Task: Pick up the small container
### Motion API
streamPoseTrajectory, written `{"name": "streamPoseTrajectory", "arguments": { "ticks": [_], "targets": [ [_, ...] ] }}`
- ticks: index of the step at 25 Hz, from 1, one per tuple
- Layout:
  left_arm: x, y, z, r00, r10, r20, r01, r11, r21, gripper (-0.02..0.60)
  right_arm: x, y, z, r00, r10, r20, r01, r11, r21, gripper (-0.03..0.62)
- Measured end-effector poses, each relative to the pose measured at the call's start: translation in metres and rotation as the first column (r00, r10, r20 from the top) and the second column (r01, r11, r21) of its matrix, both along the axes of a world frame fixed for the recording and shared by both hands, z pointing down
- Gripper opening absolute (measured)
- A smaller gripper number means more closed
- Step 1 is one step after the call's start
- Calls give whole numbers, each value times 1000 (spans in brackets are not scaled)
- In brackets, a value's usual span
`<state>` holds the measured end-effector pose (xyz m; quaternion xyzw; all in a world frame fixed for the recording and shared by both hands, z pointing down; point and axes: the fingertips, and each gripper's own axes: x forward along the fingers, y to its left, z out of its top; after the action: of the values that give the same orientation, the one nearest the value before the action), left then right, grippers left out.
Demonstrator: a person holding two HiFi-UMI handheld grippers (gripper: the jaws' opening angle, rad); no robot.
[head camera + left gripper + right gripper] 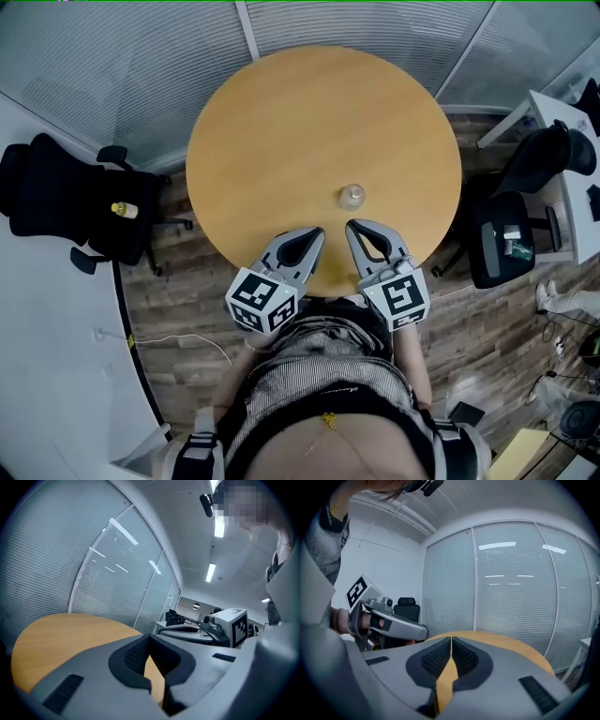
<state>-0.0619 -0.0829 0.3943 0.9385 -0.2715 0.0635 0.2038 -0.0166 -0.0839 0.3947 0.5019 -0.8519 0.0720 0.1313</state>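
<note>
The container (352,196), small, clear and round, stands on the table (281,122) a little right of its middle and toward the near edge; what it holds, if anything, cannot be told. Just short of it, over the near edge, both grippers point inward at it. The left gripper (317,232) angles to the right and the right gripper (352,227) to the left, so their tips lie close together and apart from the container. In the left gripper view the left gripper's (149,637) jaws are pressed together at the tips with nothing between them. The right gripper's (451,639) jaws meet the same way, with only tabletop showing through the gap behind the tips. The table is round, of light wood. It stands on a plank floor (187,309) before glass walls with blinds (511,588). A black chair (66,202) at the left carries a small yellow thing (125,210), and another chair (511,234) stands at the right by a white desk (567,169).
</note>
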Motion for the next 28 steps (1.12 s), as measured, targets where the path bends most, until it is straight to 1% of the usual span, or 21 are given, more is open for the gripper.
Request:
{"name": "streamPoseTrajectory", "arguments": {
  "ticks": [6, 10, 15, 20, 23, 28],
  "targets": [
    [-11, -15, 3, 999, 47, -14, -47, 999, 14, 3, -12, -11, 3, 999, 50, -6, -50, 999, 9, 21],
    [-16, -20, 5, 997, 73, -17, -73, 997, 16, 3, -20, -13, 8, 997, 78, -15, -78, 997, -3, 21],
    [-13, -22, 7, 996, 91, -13, -91, 996, 10, 3, -15, -13, 10, 995, 96, -26, -97, 995, -10, 21],
    [-5, -25, 9, 999, 49, -6, -49, 999, 9, 3, 0, -17, 10, 996, 81, -25, -81, 997, -1, 21],
    [6, -26, 6, 1000, 17, -7, -17, 1000, 9, 3, 15, -20, 6, 998, 58, -9, -58, 998, 4, 21],
    [29, -32, -1, 999, -38, -14, 38, 999, 13, 3, 44, -28, 0, 1000, 10, -17, -10, 1000, 12, 21]
  ]
}}
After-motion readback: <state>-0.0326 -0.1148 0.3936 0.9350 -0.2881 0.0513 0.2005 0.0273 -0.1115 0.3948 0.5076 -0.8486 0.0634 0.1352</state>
